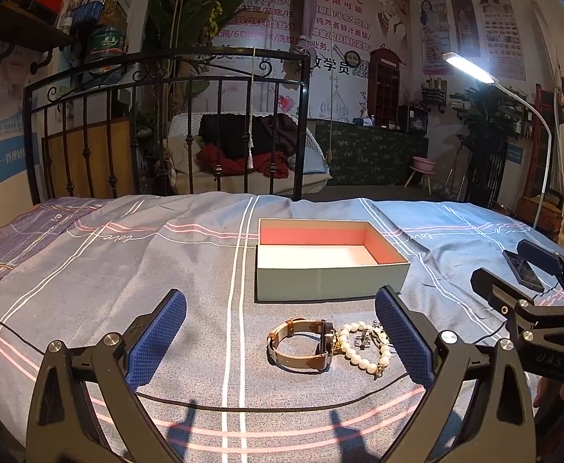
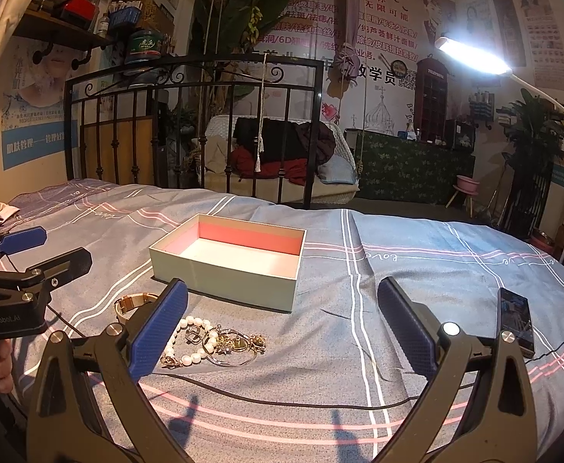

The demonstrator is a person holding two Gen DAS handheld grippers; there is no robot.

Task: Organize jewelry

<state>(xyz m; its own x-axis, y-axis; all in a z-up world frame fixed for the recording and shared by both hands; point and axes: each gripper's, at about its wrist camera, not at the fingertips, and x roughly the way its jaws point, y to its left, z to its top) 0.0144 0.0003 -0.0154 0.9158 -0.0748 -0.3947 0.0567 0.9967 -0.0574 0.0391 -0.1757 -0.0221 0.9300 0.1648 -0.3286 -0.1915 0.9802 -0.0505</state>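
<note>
An open pale-green box (image 1: 330, 276) with a pink and white inside lies on the bed; it also shows in the right wrist view (image 2: 228, 270). In front of it lie a brown-strap watch (image 1: 301, 343), a pearl bracelet (image 1: 362, 347) and small metal pieces (image 2: 235, 343). The watch (image 2: 131, 303) and pearls (image 2: 189, 337) also show in the right wrist view. My left gripper (image 1: 280, 341) is open and empty, low over the bed, with the jewelry between its fingers. My right gripper (image 2: 282, 333) is open and empty, just right of the jewelry.
A phone (image 2: 515, 322) lies on the bedsheet to the right of the right gripper. A black cable (image 1: 243, 405) runs across the sheet in front of the jewelry. An iron bed rail (image 1: 166, 131) stands at the far edge. A lamp (image 2: 474, 56) shines from the right.
</note>
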